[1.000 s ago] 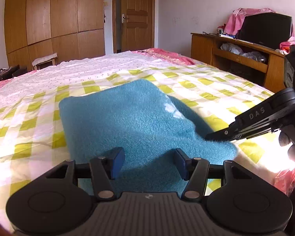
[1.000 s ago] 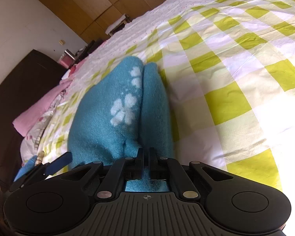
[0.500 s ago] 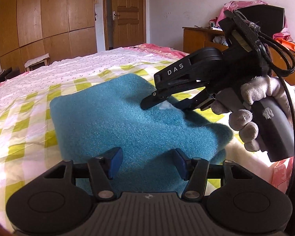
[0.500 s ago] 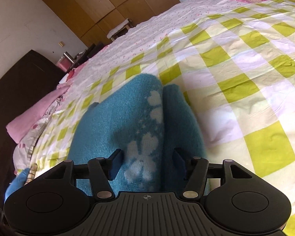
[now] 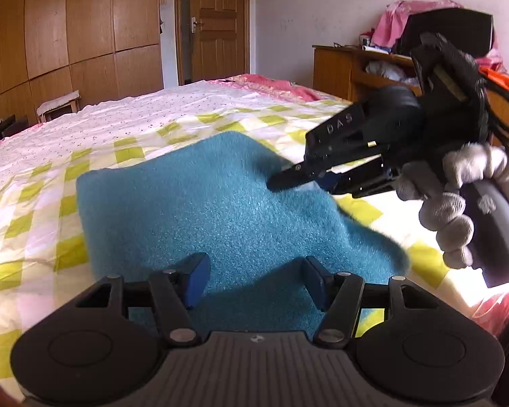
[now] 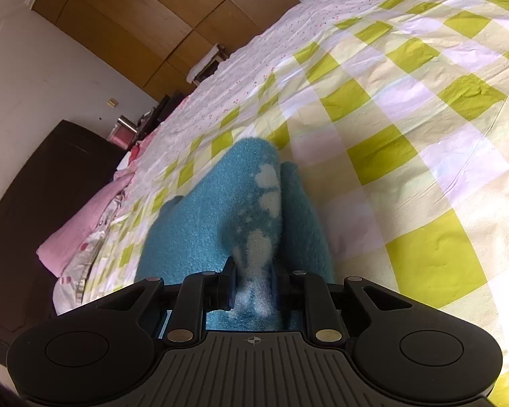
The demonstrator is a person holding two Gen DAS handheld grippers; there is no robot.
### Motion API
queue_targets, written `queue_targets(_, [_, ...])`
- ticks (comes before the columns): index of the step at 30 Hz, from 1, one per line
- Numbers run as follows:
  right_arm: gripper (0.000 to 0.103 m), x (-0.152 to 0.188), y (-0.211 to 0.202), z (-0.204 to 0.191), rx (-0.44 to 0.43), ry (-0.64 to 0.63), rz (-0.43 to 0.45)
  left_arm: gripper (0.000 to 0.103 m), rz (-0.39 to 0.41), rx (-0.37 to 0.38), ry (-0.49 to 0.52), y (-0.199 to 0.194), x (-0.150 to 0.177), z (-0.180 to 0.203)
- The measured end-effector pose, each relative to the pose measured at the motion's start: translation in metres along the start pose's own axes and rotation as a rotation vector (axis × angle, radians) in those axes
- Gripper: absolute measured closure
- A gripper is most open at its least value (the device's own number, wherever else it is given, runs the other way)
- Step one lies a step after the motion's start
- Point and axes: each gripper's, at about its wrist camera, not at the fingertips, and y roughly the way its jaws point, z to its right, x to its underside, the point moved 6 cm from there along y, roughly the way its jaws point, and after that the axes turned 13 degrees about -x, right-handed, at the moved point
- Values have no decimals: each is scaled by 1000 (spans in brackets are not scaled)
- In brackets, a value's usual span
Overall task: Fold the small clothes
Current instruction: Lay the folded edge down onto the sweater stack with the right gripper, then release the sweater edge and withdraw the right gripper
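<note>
A fuzzy teal garment (image 5: 203, 203) lies on the yellow-checked bed sheet (image 5: 51, 183). My left gripper (image 5: 254, 268) hovers over its near edge, jaws opening a little, with no cloth pinched between them. My right gripper (image 5: 285, 178), held by a gloved hand (image 5: 451, 203), reaches in from the right to the garment's right edge. In the right wrist view the right gripper (image 6: 252, 278) is closing, and its pads press on a raised ridge of the teal garment (image 6: 200, 224) with white flower marks.
Wooden wardrobes (image 5: 68, 34) and a door (image 5: 217, 27) stand beyond the bed. A wooden desk (image 5: 339, 71) with a dark screen and heaped clothes is at the right. A pink pillow (image 6: 81, 234) and dark headboard (image 6: 34, 186) lie left of the garment.
The right gripper let go of the fold, opened wide, moved along the garment's edge and narrowed onto a ridge of cloth. In the left view it came in over the garment.
</note>
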Motion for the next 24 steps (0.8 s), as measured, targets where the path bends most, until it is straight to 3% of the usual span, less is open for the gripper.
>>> queue_targets(5, [81, 1, -6, -4, -3, -6, 12, 39, -6, -2, 21, 0, 0, 4])
queue_targets(9, [78, -1, -25, -28, 65, -152, 104, 39, -5, -10, 24, -1, 1, 4])
queue_targets(11, [78, 0, -27, -42, 49, -224, 128, 39, -5, -18, 27, -1, 1, 6])
queue_targets(13, [78, 4, -20, -51, 0, -246, 105, 39, -9, -23, 27, 0, -1, 8])
queue_targets(15, [78, 9, -8, -49, 6, -259, 57, 39, -13, -23, 21, -2, -1, 8])
queue_targets(16, [79, 11, -2, -45, 24, -260, 39, 39, -15, -22, 17, -2, -2, 8])
queue_targets(17, [91, 12, 2, -39, 48, -258, 25, 39, -16, -22, 13, -3, -2, 7])
queue_targets(19, [103, 12, 5, -30, 82, -250, 15, 39, -19, -19, 0, -6, -4, 5])
queue_targets(24, [103, 15, 5, -22, 100, -235, 16, 39, -10, -52, -27, -12, -11, -7])
